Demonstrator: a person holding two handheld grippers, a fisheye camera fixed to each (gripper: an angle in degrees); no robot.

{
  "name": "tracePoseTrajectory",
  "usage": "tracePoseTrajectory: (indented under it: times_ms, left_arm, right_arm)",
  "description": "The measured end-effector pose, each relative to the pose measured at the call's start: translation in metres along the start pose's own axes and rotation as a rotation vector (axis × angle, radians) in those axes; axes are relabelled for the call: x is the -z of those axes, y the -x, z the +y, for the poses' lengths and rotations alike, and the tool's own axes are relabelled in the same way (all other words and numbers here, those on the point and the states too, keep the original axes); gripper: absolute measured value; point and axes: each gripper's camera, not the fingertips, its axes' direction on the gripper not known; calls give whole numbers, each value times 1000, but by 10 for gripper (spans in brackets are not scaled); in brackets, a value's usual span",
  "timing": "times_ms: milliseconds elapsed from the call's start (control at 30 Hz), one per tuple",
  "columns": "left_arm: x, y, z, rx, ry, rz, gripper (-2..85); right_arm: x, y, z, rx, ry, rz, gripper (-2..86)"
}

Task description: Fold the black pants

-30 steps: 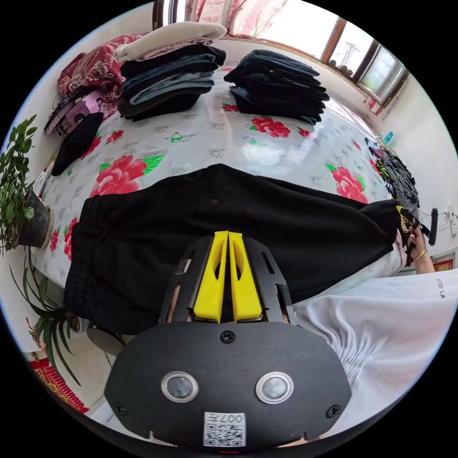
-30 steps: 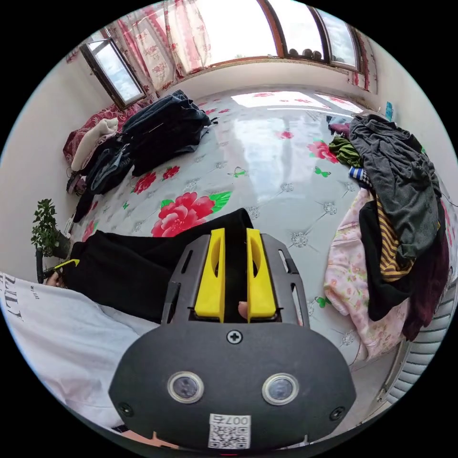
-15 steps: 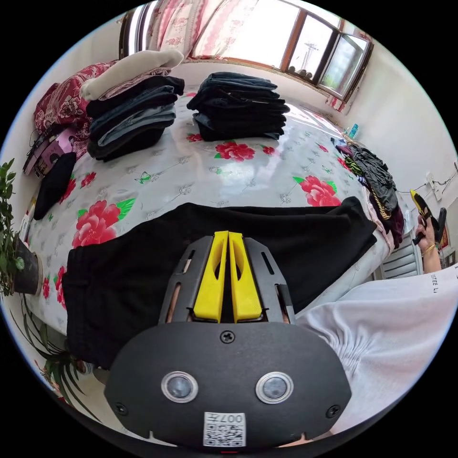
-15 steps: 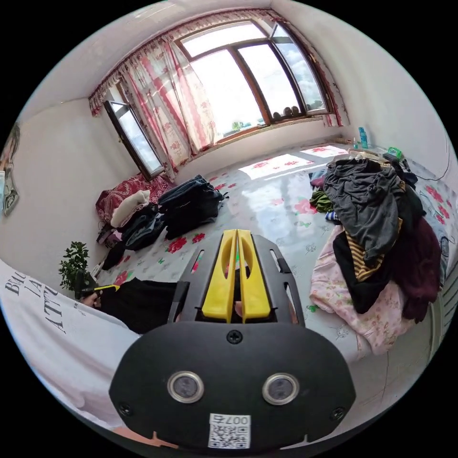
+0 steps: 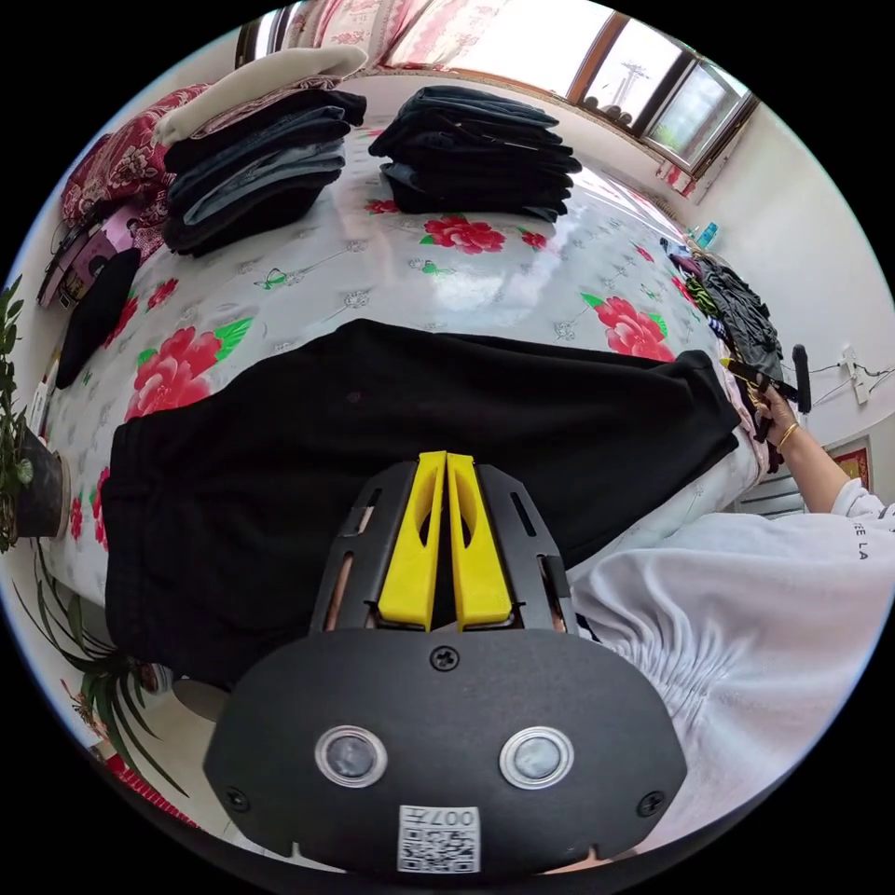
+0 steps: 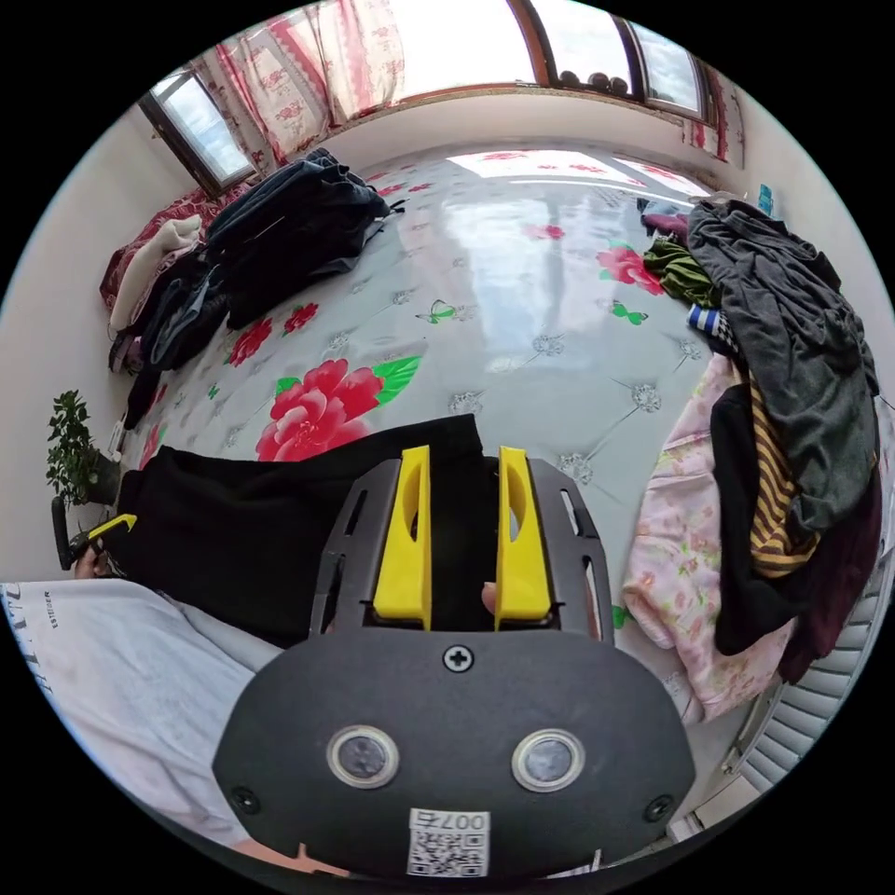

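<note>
The black pants (image 5: 373,438) lie lengthwise across the floral bed cover (image 5: 466,280), waistband to the left and leg ends to the right. My left gripper (image 5: 446,459) hovers over their near edge with its yellow jaws shut and no cloth visibly between them. My right gripper (image 6: 463,457) is open over the leg ends (image 6: 438,447), and black fabric shows in the gap between its jaws. In the left gripper view a hand holds the right gripper (image 5: 757,378) at the pants' far right end. The left gripper (image 6: 104,533) appears at the waistband end.
Two stacks of folded dark clothes (image 5: 261,177) (image 5: 475,154) stand at the back of the bed. A heap of unfolded clothes (image 6: 783,373) lies by the right edge, above a radiator (image 6: 820,709). A potted plant (image 5: 28,466) stands at the left. My white sleeve (image 5: 746,634) is close by.
Half a second ago the right gripper was shut and lifted, facing the window. Now it is back down over the leg ends with its jaws open. The left gripper stays shut.
</note>
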Motion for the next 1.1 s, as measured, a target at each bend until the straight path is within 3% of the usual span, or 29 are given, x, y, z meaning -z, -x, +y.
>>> tracePoseTrajectory:
  times_ms: [133, 333, 567, 767, 867, 967, 1033, 1100]
  left_arm:
    - [-2, 1, 6, 52, 14, -37, -10]
    - [-20, -11, 8, 98, 24, -44, -10]
    - [-7, -52, -27, -16, -62, -38, -10]
    - [-21, -77, -60, -70, -83, -31, -9]
    - [-40, -83, -75, -64, -86, -53, -9]
    - [-92, -81, -91, -60, 59, -126, -9]
    - [-110, -81, -97, -15, 132, -130, -9]
    - [-97, -88, -95, -12, 73, -112, -8]
  right_arm:
    - [-12, 6, -7, -11, 58, 38, 33]
    - [82, 25, 37, 10, -232, -39, 2]
    - [271, 63, 117, 99, -641, -335, -3]
    - [338, 104, 127, 145, -813, -279, -2]
    - [338, 109, 106, 64, -865, -40, -2]
    - [269, 74, 54, -69, -699, 260, 0]
    - [209, 44, 28, -93, -501, 190, 2]
    - [153, 23, 23, -99, -322, 28, 11]
